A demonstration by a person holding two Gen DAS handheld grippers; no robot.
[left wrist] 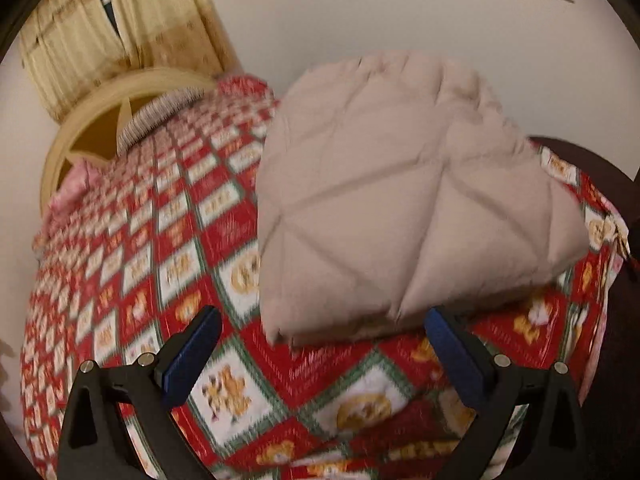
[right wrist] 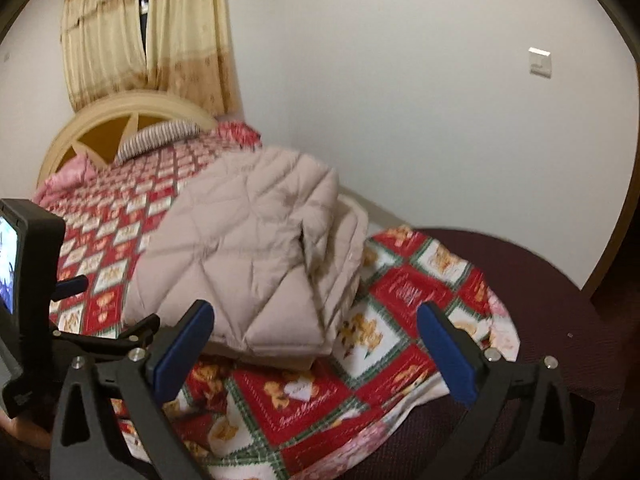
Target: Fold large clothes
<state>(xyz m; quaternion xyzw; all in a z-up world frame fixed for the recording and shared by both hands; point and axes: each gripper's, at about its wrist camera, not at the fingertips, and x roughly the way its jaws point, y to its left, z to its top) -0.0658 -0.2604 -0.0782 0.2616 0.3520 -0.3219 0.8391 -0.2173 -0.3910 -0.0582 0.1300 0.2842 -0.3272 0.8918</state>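
Jacket: folded on bed, just ahead of my jaws.
L gripper: jaws spread, empty.
R gripper: same.
Risk: puffy stack could spring open if I nudge it.

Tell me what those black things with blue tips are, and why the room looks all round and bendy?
Those are two grabbing tools that a person holds, one in each hand. Each tool has a small camera looking out between its two blue fingers, and its wide lens bends the room. One picture comes from the left tool, the other from the right tool. Both are open and hold nothing. In front of them a beige quilted coat lies folded on a bed with a red patterned bedspread. Behind are a headboard and curtains. At the left edge of the right picture you can see the other tool.
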